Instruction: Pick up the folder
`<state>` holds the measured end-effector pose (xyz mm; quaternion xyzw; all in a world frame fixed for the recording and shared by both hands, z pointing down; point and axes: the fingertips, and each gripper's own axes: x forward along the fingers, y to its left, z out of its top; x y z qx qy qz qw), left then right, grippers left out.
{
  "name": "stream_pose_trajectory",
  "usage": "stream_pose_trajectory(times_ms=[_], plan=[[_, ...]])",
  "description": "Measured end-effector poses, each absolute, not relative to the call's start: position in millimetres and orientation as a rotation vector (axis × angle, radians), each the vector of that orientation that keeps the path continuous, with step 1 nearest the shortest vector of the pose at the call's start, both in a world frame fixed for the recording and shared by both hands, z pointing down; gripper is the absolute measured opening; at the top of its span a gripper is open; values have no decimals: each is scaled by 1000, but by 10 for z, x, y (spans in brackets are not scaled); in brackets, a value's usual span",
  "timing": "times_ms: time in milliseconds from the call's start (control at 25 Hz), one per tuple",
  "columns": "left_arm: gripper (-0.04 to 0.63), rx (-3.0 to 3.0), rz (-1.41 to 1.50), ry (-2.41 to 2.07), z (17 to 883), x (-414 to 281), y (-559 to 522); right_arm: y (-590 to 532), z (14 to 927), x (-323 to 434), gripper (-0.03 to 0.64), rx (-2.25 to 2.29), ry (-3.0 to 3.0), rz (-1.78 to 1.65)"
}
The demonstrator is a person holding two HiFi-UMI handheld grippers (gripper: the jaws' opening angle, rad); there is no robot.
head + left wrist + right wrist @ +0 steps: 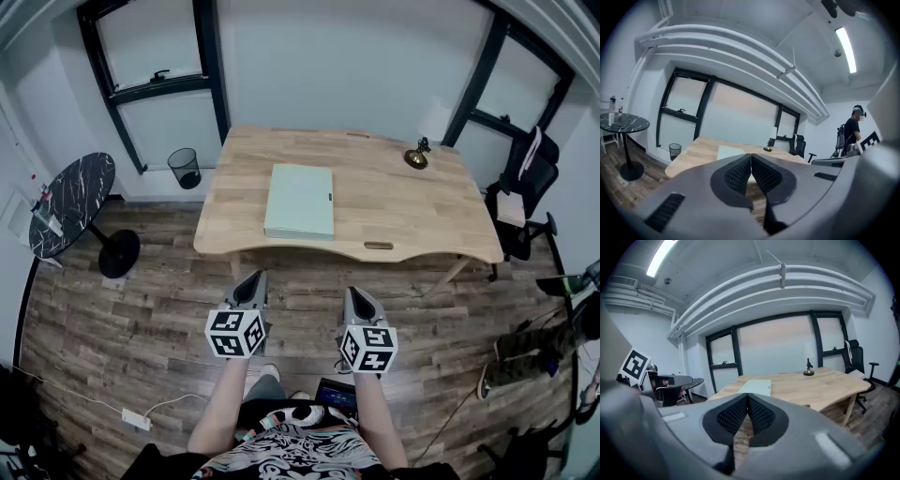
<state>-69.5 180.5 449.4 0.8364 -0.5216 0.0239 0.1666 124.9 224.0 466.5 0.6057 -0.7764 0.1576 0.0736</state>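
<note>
Wood-plank floor (307, 286) is lying open before the light wooden desk (403, 202), whose top is carrying only a flat pale-green folder (300, 200) and a small brass ornament (417, 157); a black office chair (521, 187) is crowding its right end.

**Three cameras, one worktop**

Head view sits up high, looking forward and steeply down. The whole wooden worktop (394, 202) lies well ahead, with the left gripper (251, 279) and right gripper (356, 295) low in frame. Left gripper view rides low and nearly level, staring along its jaws at the worktop's front edge, with the wastebasket (674, 151) and round marble table (623, 123) off to its left. Right gripper view does likewise from the other side, office chair (855, 357) at its right. All three share the worktop, the pale green folder (300, 201) and the small brass ornament (808, 371). Each gripper view catches its neighbour's marker cube at one edge.
</note>
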Motion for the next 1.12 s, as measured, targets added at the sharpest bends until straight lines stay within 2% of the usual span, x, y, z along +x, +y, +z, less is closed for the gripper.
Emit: stream_pose_trajectory(times_ms=[560, 720, 1120], plan=[[8, 2451, 101, -1346, 4457, -536, 1977, 2349, 4617, 1297, 5, 1847, -2387, 491], [8, 2444, 20, -1379, 4434, -671, 1995, 2347, 4669, 1263, 5, 1806, -2410, 504], [8, 2346, 47, -1458, 4727, -873, 1399, 1662, 4875, 1271, 5, 1774, -2382, 535]])
